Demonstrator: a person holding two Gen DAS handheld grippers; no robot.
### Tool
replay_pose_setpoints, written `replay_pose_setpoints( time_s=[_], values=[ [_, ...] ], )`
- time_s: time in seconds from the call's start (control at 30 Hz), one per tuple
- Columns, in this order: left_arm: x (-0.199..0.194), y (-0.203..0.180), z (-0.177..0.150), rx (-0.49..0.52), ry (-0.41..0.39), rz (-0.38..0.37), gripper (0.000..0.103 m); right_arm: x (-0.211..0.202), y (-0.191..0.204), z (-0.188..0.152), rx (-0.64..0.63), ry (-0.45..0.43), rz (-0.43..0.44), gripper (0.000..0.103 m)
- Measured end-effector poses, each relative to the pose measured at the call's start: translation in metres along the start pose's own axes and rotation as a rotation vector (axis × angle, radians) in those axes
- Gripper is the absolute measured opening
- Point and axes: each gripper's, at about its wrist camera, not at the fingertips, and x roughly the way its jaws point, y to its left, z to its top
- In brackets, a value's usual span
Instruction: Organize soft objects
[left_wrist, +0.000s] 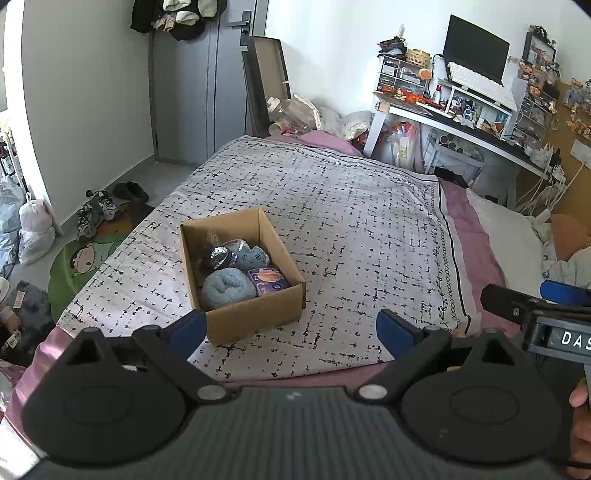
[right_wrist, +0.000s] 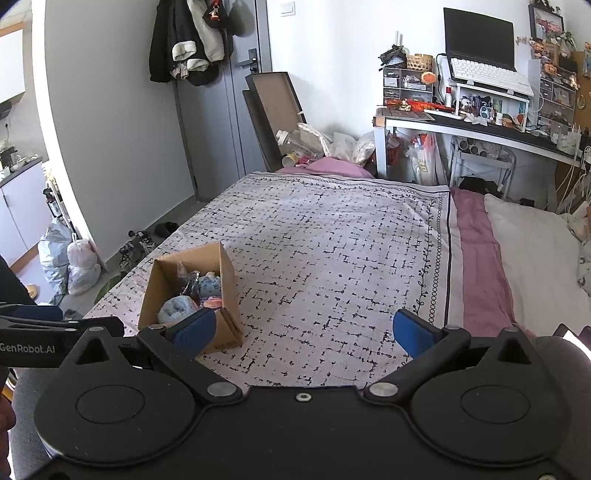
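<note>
left gripper (left_wrist: 291, 328) fingers wide open, empty | right gripper (right_wrist: 304, 332) wide open, empty | blue knit roll (left_wrist: 227, 288) in cardboard box (left_wrist: 255, 317): light, squashy; pinch its bulging top

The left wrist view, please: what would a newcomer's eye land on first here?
An open cardboard box sits on the patterned bedspread near the bed's foot, holding a rolled blue towel, a blue plush toy and a purple packet. The left gripper hangs open and empty before it. A cluttered desk fills the far right corner.
</note>
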Motion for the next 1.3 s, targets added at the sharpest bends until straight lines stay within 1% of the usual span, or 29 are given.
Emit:
replay_pose_setpoints(
  time_s=[0.9, 1.3],
  values=[
    [-0.0044, 0.0001, 0.0012, -0.008, -0.007, -0.003, 0.097, -0.0044, 0.0023, 0.0026, -0.009, -0.012, -0.003, 0.103],
    [-0.0023, -0.0043, 0.0025, -0.011, -0.006, -0.013, 0.097, -0.0033, -0.0021, 0.0010, -0.004, -0.006, -0.040, 0.103]
  ],
)
